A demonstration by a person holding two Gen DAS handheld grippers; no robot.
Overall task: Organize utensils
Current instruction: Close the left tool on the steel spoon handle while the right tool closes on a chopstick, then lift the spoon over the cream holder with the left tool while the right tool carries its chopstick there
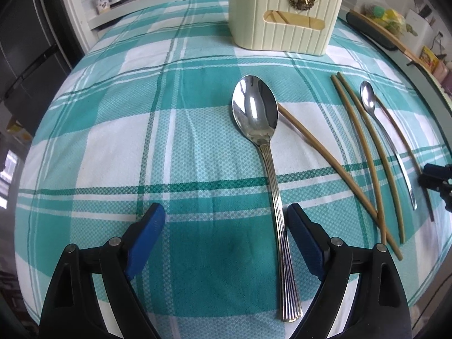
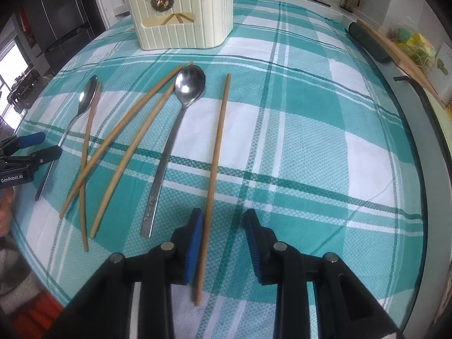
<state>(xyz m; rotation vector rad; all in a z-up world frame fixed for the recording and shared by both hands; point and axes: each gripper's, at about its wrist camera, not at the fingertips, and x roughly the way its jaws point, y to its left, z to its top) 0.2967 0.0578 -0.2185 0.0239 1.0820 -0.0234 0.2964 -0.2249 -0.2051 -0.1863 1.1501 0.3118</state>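
My left gripper (image 1: 226,220) wide open astride the ribbed spoon (image 1: 261,130) handle, right gripper (image 2: 223,226) open around a chopstick (image 2: 216,152) — both flat on the table (image 2: 310,141), "GenRobot.AI" label (image 2: 14,180) on left gripper, cream utensil holder (image 2: 180,17) beyond.

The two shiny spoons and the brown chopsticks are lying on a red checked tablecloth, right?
Not quite. The tablecloth is teal and white checked, not red, as the right wrist view shows. The rest holds: the large silver metal spoon, the slim silver metal spoon and the brown wooden chopsticks do lie on it.
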